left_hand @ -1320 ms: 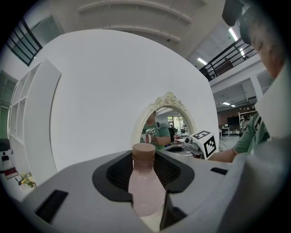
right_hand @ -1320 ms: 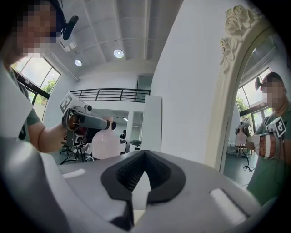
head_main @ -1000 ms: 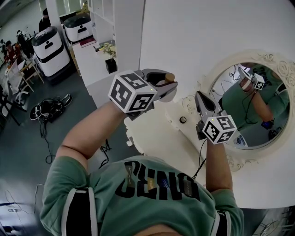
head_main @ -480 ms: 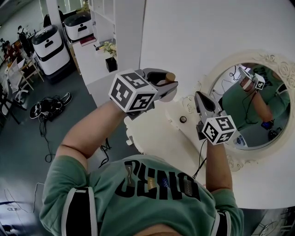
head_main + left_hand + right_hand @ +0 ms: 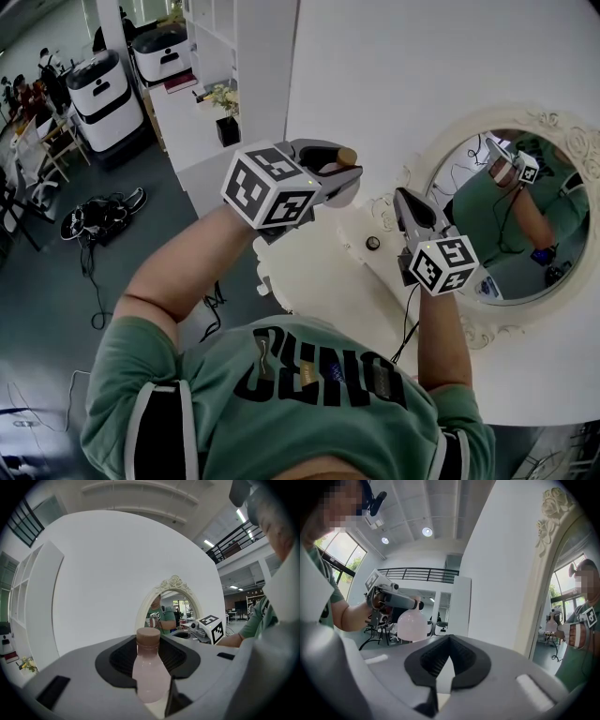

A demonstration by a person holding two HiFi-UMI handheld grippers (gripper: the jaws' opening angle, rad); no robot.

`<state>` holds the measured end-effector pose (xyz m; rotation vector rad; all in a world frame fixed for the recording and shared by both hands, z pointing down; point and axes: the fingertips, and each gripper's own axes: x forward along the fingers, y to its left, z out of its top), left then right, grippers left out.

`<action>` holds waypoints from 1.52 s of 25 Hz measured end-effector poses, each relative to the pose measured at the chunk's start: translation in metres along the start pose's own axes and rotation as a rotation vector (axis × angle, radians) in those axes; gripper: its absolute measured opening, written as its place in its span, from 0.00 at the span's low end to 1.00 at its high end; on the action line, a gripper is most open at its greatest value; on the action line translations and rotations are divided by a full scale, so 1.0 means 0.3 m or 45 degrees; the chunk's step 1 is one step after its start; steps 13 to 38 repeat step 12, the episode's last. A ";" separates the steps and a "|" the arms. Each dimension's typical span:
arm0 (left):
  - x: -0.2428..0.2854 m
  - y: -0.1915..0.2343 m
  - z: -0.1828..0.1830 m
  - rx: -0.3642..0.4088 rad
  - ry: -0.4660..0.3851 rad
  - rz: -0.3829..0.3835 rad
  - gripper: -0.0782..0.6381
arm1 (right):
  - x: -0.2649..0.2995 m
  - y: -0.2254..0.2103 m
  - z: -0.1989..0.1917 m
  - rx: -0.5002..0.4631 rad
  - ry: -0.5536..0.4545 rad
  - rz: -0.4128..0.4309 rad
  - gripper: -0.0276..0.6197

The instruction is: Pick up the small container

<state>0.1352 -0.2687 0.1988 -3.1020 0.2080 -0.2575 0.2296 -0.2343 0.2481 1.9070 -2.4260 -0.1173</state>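
Air is sitting under the small container (image 5: pixel 151 667), because it is already up off the desk (image 5: pixel 309 281). It is a little pink bottle with a brown cap (image 5: pixel 148 635), and it is standing cap up between the two black pads of the left claw (image 5: pixel 336 173). The left claw is pinching the small container on both sides, high up near its neck, so the fat round part is hanging down below. I think it is being held this way so the thin part is fitting in the pads and the fat part is not slipping up through. The cap is pointing up, which is likely helping nothing spill.

The left claw is reaching out almost level near the edge of the desk. I cannot tell if it is over the desk or just past it.

The right claw (image 5: pixel 405 199) is waiting on the other side, above the desk and in front of the round mirror (image 5: pixel 525 225). Its two sides are pressed together and nothing is between them. It is probably hanging back there so it is not bumping the bottle, since one claw is doing the job alone.

The mirror is showing the person's green shirt and one claw. The picking up is looking done. What is mattering next is gripping tight, so the small container is not dropping.
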 end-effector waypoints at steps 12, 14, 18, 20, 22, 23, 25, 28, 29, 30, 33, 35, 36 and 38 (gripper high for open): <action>-0.014 -0.004 -0.006 -0.003 0.005 0.004 0.31 | 0.001 0.025 -0.011 -0.002 0.010 0.013 0.05; -0.014 -0.004 -0.006 -0.003 0.005 0.004 0.31 | 0.001 0.025 -0.011 -0.002 0.010 0.013 0.05; -0.014 -0.004 -0.006 -0.003 0.005 0.004 0.31 | 0.001 0.025 -0.011 -0.002 0.010 0.013 0.05; -0.014 -0.004 -0.006 -0.003 0.005 0.004 0.31 | 0.001 0.025 -0.011 -0.002 0.010 0.013 0.05; -0.014 -0.004 -0.006 -0.003 0.005 0.004 0.31 | 0.001 0.025 -0.011 -0.002 0.010 0.013 0.05; -0.014 -0.004 -0.006 -0.003 0.005 0.004 0.31 | 0.001 0.025 -0.011 -0.002 0.010 0.013 0.05; -0.014 -0.004 -0.006 -0.003 0.005 0.004 0.31 | 0.001 0.025 -0.011 -0.002 0.010 0.013 0.05; -0.014 -0.004 -0.006 -0.003 0.005 0.004 0.31 | 0.001 0.025 -0.011 -0.002 0.010 0.013 0.05; -0.014 -0.004 -0.006 -0.003 0.005 0.004 0.31 | 0.001 0.025 -0.011 -0.002 0.010 0.013 0.05; -0.014 -0.004 -0.006 -0.003 0.005 0.004 0.31 | 0.001 0.025 -0.011 -0.002 0.010 0.013 0.05; -0.014 -0.004 -0.006 -0.003 0.005 0.004 0.31 | 0.001 0.025 -0.011 -0.002 0.010 0.013 0.05; -0.014 -0.004 -0.006 -0.003 0.005 0.004 0.31 | 0.001 0.025 -0.011 -0.002 0.010 0.013 0.05; -0.014 -0.004 -0.006 -0.003 0.005 0.004 0.31 | 0.001 0.025 -0.011 -0.002 0.010 0.013 0.05; -0.014 -0.004 -0.006 -0.003 0.005 0.004 0.31 | 0.001 0.025 -0.011 -0.002 0.010 0.013 0.05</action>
